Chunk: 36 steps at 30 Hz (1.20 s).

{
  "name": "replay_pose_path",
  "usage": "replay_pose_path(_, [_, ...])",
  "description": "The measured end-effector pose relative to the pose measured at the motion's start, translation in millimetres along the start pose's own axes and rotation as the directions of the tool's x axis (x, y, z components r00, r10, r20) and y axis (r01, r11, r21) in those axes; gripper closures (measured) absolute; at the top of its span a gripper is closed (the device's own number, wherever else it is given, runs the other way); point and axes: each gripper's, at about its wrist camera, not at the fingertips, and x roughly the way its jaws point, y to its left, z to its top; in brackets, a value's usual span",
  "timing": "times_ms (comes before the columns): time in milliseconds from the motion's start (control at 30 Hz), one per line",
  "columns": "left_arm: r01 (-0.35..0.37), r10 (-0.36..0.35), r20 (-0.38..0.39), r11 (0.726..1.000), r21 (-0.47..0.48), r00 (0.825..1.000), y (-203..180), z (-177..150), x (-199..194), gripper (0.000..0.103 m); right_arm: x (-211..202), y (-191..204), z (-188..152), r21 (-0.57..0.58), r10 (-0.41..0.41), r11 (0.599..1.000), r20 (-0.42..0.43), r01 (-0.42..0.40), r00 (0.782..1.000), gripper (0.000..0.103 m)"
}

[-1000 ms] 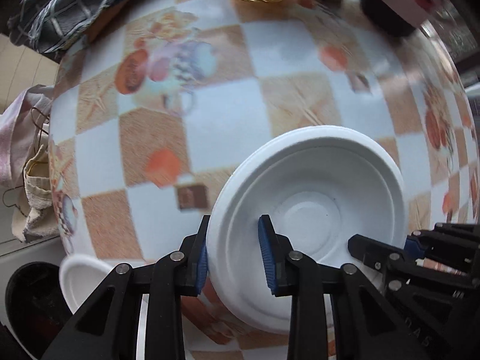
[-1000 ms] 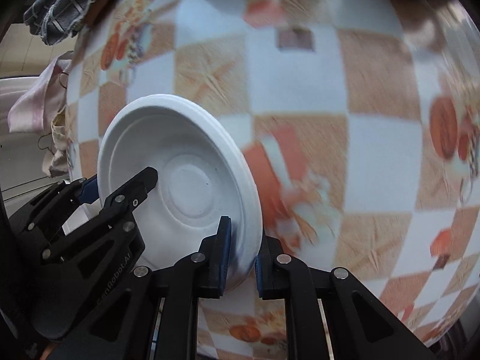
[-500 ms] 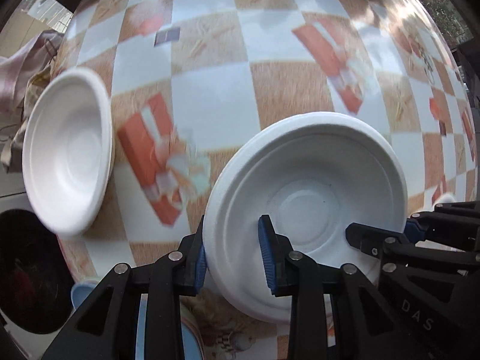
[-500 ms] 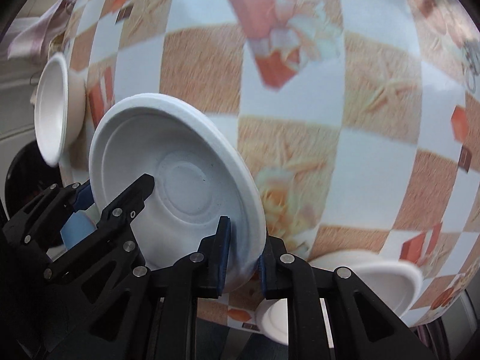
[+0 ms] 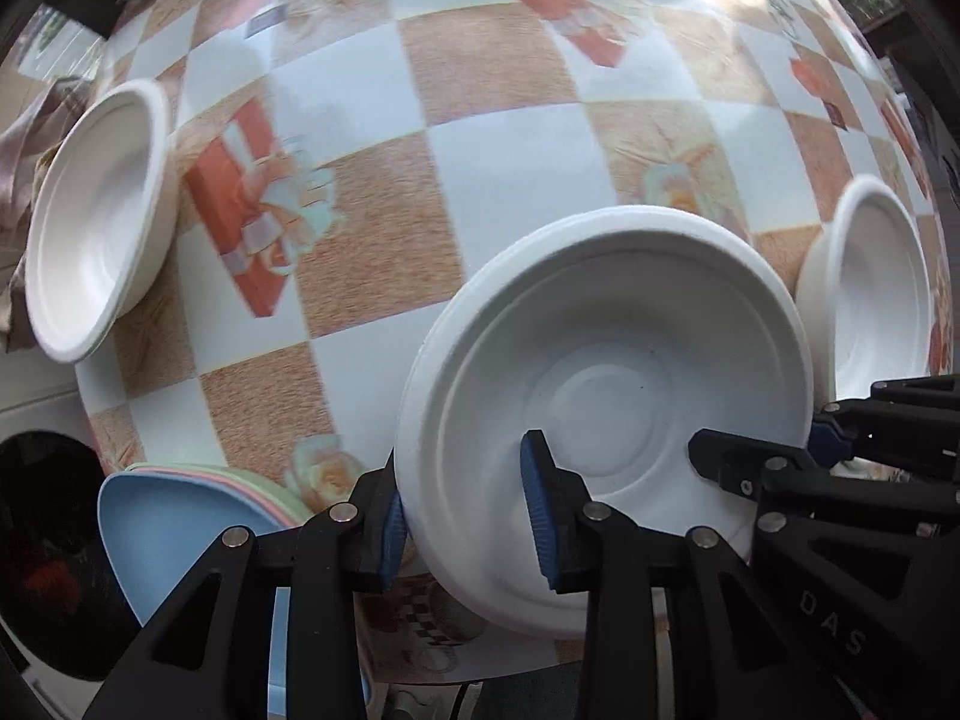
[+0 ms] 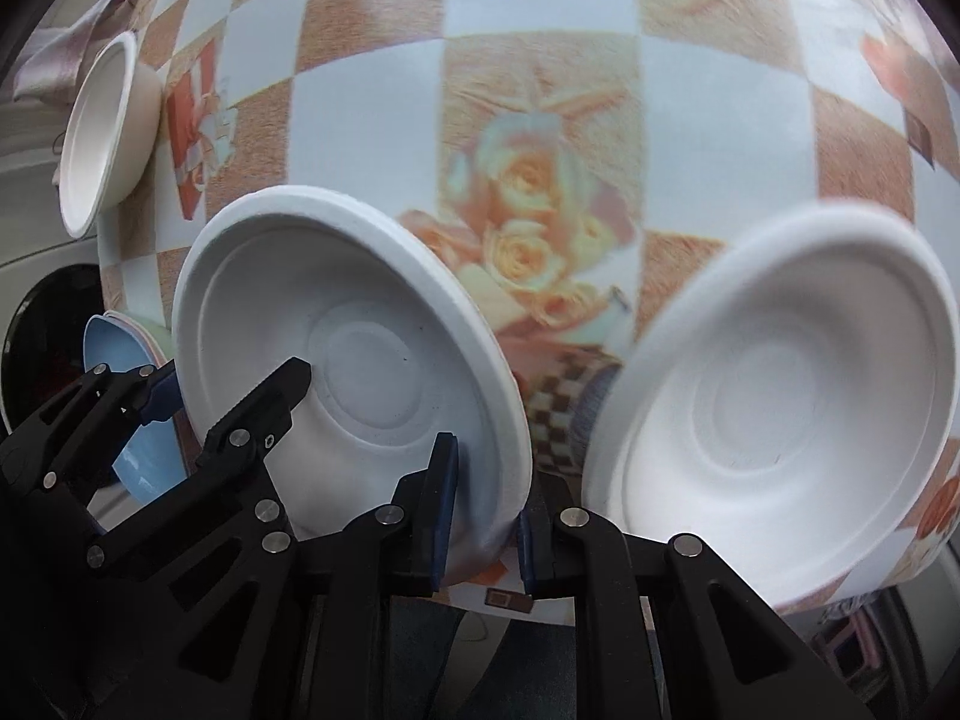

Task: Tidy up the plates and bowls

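Both grippers hold one white plate (image 5: 606, 396) above the checked tablecloth. My left gripper (image 5: 465, 516) is shut on its left rim; my right gripper (image 6: 483, 504) is shut on its right rim, and the plate also shows in the right wrist view (image 6: 336, 360). A white bowl (image 5: 96, 228) lies at the table's left edge, also in the right wrist view (image 6: 99, 132). Another white bowl (image 6: 774, 402) sits right of the held plate, seen also in the left wrist view (image 5: 870, 288). A stack of coloured plates, blue on top (image 5: 174, 516), sits at the near left corner.
The checked tablecloth (image 5: 510, 96) covers the table. A dark round washing-machine door (image 5: 42, 546) is below the table's left edge. Crumpled cloth (image 5: 24, 120) lies at the far left.
Both grippers carried the white plate toward the near edge of the table. The coloured plate stack and the right-hand white bowl came into view.
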Motion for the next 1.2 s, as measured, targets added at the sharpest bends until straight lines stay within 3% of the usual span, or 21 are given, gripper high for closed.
replay_pose_path(167, [0.012,-0.013,0.004,0.995,0.094,1.0,-32.4,6.3,3.2,0.067,-6.2,-32.0,-15.9,0.057,-0.013,0.998,0.013,0.013,1.0,0.084])
replay_pose_path(400, [0.027,-0.028,0.002,0.99,0.141,1.0,-67.1,-9.3,-1.3,0.067,-11.6,-27.6,-27.5,0.076,-0.003,0.997,0.031,0.001,1.0,0.084])
replay_pose_path(567, [0.014,-0.02,0.046,0.992,0.125,0.999,-33.5,-1.8,-35.0,0.067,-22.9,-14.1,-44.6,0.071,0.054,0.996,0.075,-0.059,0.996,0.084])
replay_pose_path(733, [0.007,-0.02,0.101,0.991,0.133,0.995,-39.4,1.7,-68.7,0.067,-45.2,-13.4,-54.2,0.102,0.087,0.989,0.154,-0.103,0.984,0.084])
replay_pose_path(933, [0.049,-0.078,0.142,0.98,0.195,0.987,-67.2,26.0,-97.7,0.067,-71.8,-55.9,-69.5,0.213,0.087,0.967,0.229,-0.137,0.969,0.084])
replay_pose_path(1100, [0.038,-0.086,0.158,0.958,0.284,0.984,-112.8,38.7,-104.5,0.067,-86.5,-94.1,-73.3,0.308,0.055,0.941,0.265,-0.139,0.963,0.084])
replay_pose_path(1200, [0.036,-0.087,0.149,0.948,0.316,0.985,-134.5,56.7,-89.3,0.067,-85.8,-110.2,-72.5,0.352,0.035,0.926,0.27,-0.132,0.962,0.084])
